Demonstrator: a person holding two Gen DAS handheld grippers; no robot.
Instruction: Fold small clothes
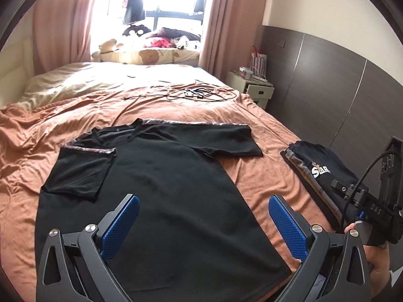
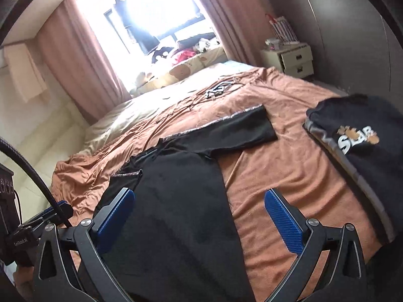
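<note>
A black T-shirt (image 1: 161,183) lies spread on the orange bed sheet (image 1: 254,176), its left sleeve folded in over the body and its right sleeve stretched out flat. My left gripper (image 1: 202,209) hangs open over the shirt's lower half, nothing between its blue pads (image 1: 121,229). In the right wrist view the same T-shirt (image 2: 176,201) lies below my right gripper (image 2: 199,206), which is open and empty above the shirt's right edge. The right gripper's body also shows at the right edge of the left wrist view, held by a hand (image 1: 377,254).
A stack of folded dark clothes (image 2: 362,141) with white "STAR" lettering sits on the bed to the right. Cables and a small device (image 1: 196,92) lie further up the bed. A nightstand (image 1: 252,85), dark wall panels and curtains stand beyond.
</note>
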